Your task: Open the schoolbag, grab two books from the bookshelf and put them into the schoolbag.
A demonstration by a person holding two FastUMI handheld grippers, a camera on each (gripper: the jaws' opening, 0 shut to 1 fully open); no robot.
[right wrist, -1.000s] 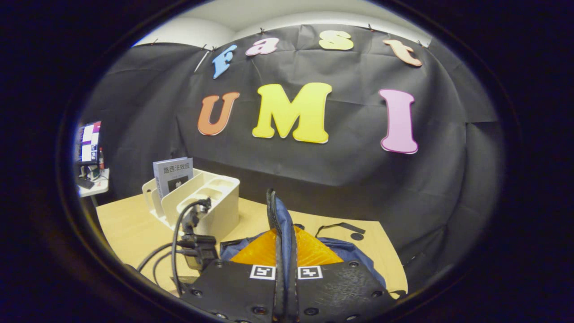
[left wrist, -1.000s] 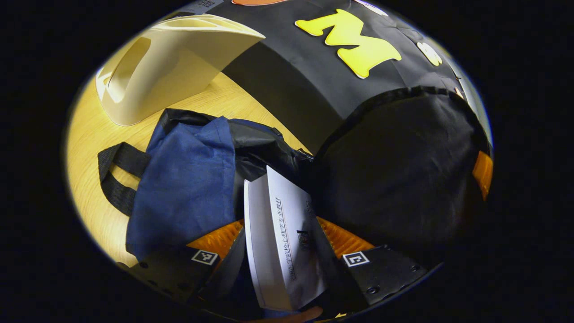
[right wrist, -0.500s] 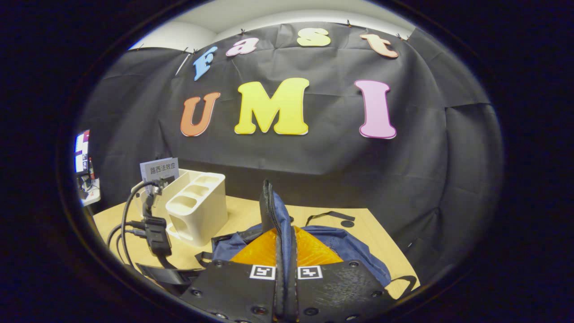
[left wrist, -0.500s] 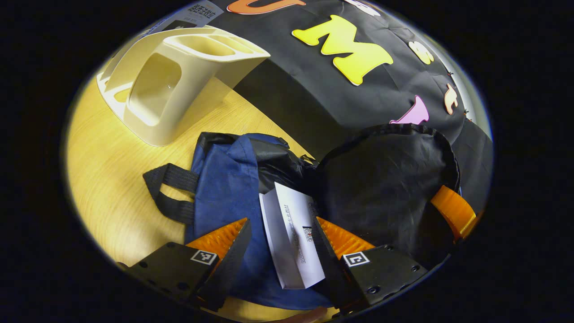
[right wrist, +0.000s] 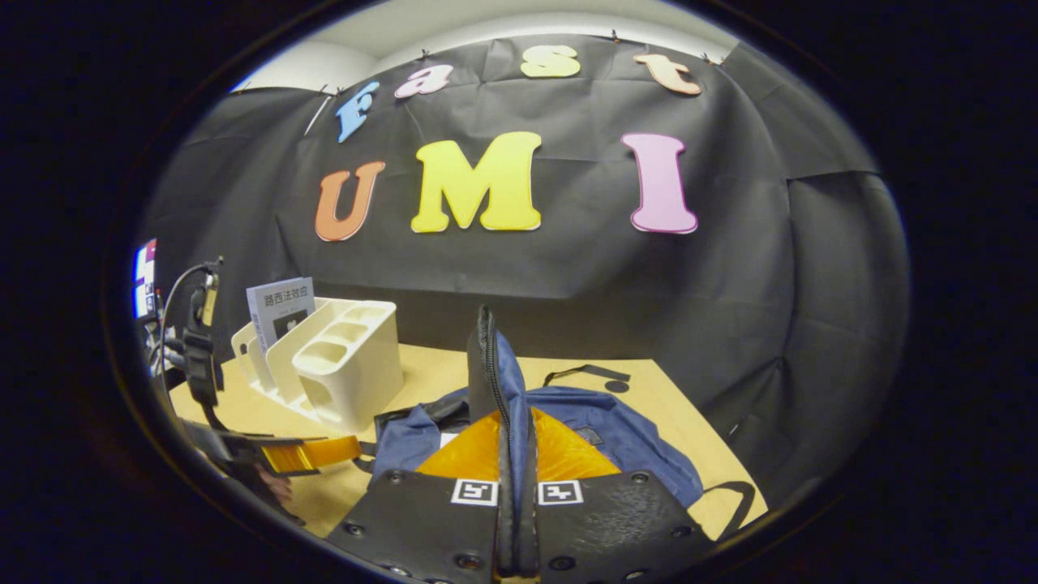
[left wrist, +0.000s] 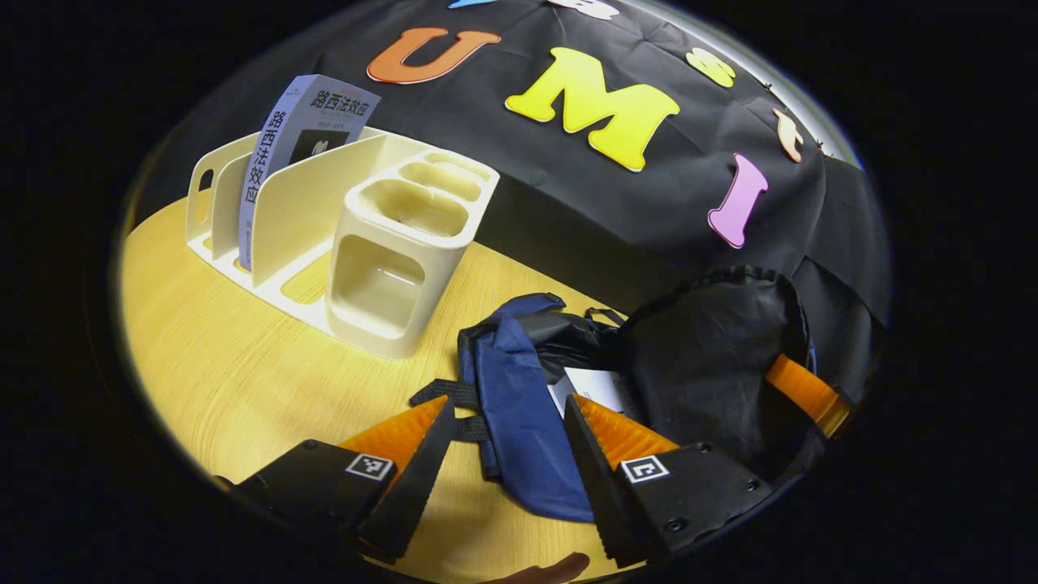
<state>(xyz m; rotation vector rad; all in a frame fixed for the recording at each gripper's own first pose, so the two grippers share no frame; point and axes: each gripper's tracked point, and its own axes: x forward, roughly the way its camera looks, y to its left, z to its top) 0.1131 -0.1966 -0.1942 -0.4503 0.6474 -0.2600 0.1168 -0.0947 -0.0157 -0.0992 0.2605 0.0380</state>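
One book (left wrist: pixel 304 150) stands upright in the cream bookshelf (left wrist: pixel 349 235) at the far left of your left gripper view, slotted between two dividers, with the shelf's cup-like compartments just to its right. Moving right across the wooden counter (left wrist: pixel 219 365), your left claw (left wrist: pixel 507 430) hangs spread wide with nothing between its fingers, poised just above the near edge of the blue schoolbag (left wrist: pixel 519 405), which lies slumped on the counter. A white book (left wrist: pixel 596 385) sits inside the bag's mouth, mostly covered, just beyond the claw's right finger. Right of that, the bag's black-lined flap (left wrist: pixel 714 357) is held up, with one finger of your other claw showing at its far edge. In the right gripper view, the left claw (right wrist: pixel 312 454) shows low at the left, in front of the bookshelf (right wrist: pixel 332 365) with its book (right wrist: pixel 280 308). At the centre, your right claw (right wrist: pixel 511 462) is closed on the flap's zippered edge (right wrist: pixel 486 357), both fingers pressing the fabric between them and holding it upright above the schoolbag (right wrist: pixel 600 430), which spreads out to the right on the counter (right wrist: pixel 657 389).
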